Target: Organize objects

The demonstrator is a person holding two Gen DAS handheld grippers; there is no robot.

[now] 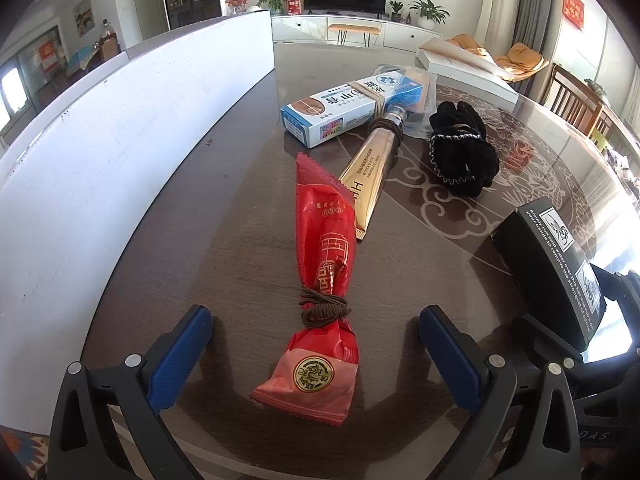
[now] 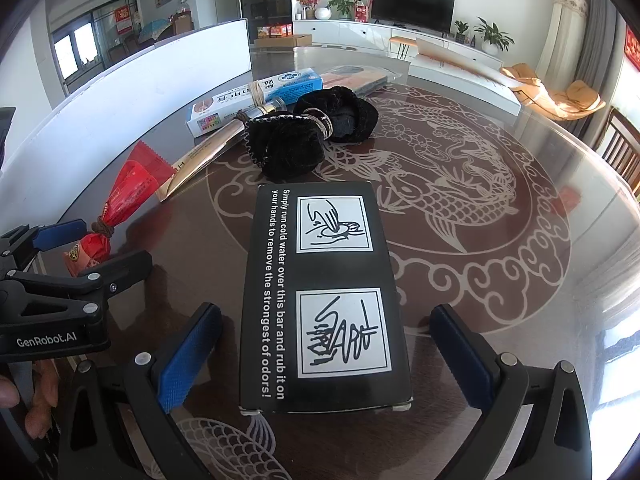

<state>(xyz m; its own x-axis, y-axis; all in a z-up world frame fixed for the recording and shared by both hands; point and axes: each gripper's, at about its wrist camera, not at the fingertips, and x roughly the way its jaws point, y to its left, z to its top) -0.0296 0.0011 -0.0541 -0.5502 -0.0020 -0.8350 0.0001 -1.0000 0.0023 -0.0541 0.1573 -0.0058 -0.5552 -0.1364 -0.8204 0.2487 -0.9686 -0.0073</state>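
Note:
A red snack packet tied with brown cord lies on the table between the fingers of my open left gripper, which also shows in the right wrist view. Beyond it lie a gold tube, a blue-and-white box and a black velvet pouch. A black box with white printed instructions lies flat between the fingers of my open right gripper; the pads do not touch it. The black box also shows in the left wrist view.
A long white board stands on edge along the table's left side. A flat white box and a clear-wrapped flat packet lie at the far side. The glass-topped table has a carved fish pattern.

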